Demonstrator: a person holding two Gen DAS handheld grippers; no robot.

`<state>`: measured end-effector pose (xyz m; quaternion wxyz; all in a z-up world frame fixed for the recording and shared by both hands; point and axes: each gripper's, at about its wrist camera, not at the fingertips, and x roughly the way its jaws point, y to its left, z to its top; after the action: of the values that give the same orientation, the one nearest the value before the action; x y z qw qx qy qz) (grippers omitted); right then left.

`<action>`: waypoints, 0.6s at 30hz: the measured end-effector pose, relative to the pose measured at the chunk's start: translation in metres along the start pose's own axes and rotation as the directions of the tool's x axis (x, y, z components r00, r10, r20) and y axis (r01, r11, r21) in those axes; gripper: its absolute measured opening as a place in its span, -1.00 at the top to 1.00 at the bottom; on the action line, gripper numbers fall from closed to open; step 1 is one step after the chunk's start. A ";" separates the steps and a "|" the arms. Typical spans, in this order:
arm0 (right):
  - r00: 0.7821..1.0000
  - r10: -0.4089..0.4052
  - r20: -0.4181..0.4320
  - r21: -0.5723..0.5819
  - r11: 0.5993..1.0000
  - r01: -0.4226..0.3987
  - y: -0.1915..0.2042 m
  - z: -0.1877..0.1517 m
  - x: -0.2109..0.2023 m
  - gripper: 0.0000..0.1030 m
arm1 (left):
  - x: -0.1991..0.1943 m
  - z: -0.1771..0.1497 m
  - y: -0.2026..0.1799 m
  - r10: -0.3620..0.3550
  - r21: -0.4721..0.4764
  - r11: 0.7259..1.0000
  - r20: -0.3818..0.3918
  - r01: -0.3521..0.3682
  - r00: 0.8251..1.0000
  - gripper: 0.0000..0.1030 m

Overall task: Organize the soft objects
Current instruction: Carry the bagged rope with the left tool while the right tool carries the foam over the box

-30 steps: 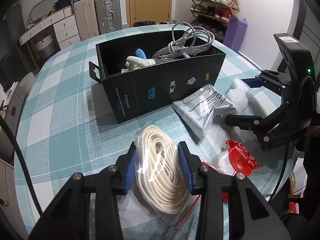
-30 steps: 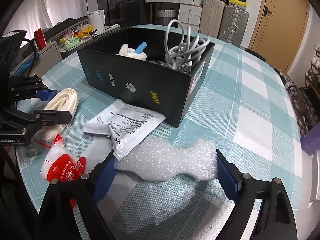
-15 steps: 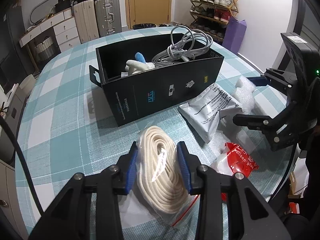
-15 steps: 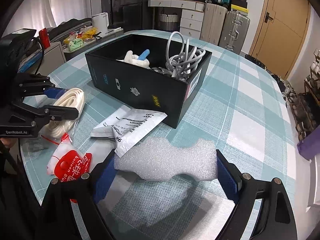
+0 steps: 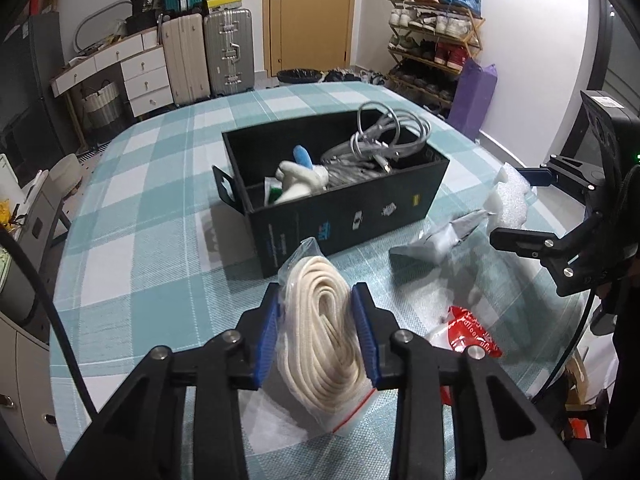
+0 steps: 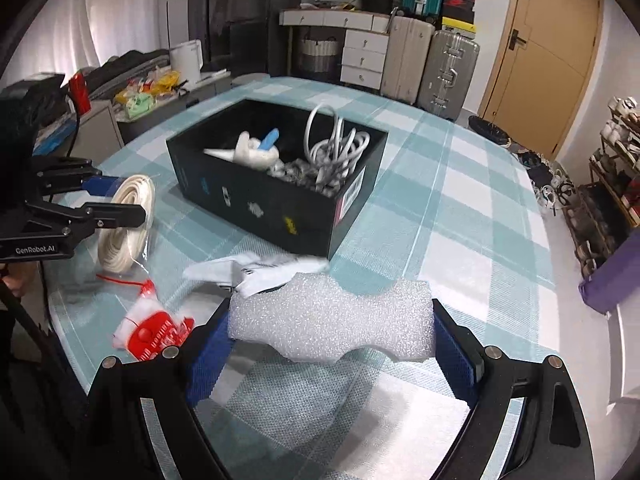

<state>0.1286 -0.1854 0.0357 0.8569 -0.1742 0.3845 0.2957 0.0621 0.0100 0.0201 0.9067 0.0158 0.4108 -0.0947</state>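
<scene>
My left gripper (image 5: 318, 332) is shut on a bagged coil of cream rope (image 5: 324, 320) and holds it above the table, short of the black box (image 5: 344, 216). The rope also shows in the right wrist view (image 6: 128, 224). My right gripper (image 6: 332, 336) is shut on a white foam piece (image 6: 332, 326), lifted above the table on the near side of the box (image 6: 280, 208). The box holds grey cables (image 5: 384, 140), a white soft toy (image 5: 300, 180) and other items.
A grey-white plastic pouch (image 5: 444, 236) and a red-and-white balloon packet (image 5: 468, 336) lie on the checked tablecloth (image 5: 140, 240) between the grippers. Suitcases, drawers and a shoe rack stand beyond the table.
Both grippers have risen with their loads: the rope has left the table and tilted upright, and the foam piece has been lifted. The box looks farther below both cameras.
</scene>
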 end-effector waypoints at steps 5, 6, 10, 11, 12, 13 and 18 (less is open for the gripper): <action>0.999 0.013 0.032 0.004 1.000 -0.014 0.006 0.007 -0.008 -0.77 | -0.007 0.003 0.001 0.003 -0.004 1.000 0.019 -0.003 1.000 0.35; 0.999 0.016 0.034 -0.001 1.000 -0.016 0.007 0.009 -0.009 -0.77 | -0.008 0.003 0.001 0.002 -0.003 1.000 0.022 -0.002 1.000 0.35; 0.999 0.020 0.041 -0.010 1.000 -0.019 0.011 0.011 -0.011 -0.77 | -0.013 0.004 0.000 0.000 0.000 1.000 0.033 0.000 0.999 0.35; 0.999 0.020 0.043 -0.009 1.000 -0.020 0.011 0.011 -0.011 -0.77 | -0.013 0.005 0.000 0.000 -0.001 1.000 0.035 0.000 0.999 0.35; 0.999 0.022 0.045 -0.009 1.000 -0.022 0.011 0.012 -0.012 -0.77 | -0.014 0.005 0.000 0.001 -0.003 1.000 0.037 -0.001 0.999 0.35; 0.999 0.022 0.048 -0.010 1.000 -0.021 0.012 0.012 -0.013 -0.77 | -0.014 0.005 0.000 0.001 -0.004 1.000 0.038 -0.001 0.999 0.35; 0.997 0.029 0.073 -0.009 1.000 -0.029 0.013 0.014 -0.016 -0.77 | -0.015 0.005 0.000 0.002 -0.007 1.000 0.042 -0.002 0.999 0.35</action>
<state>0.1194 -0.1739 0.0562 0.8653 -0.1610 0.3542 0.3159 0.0563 0.0117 0.0349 0.9153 0.0111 0.3917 -0.0927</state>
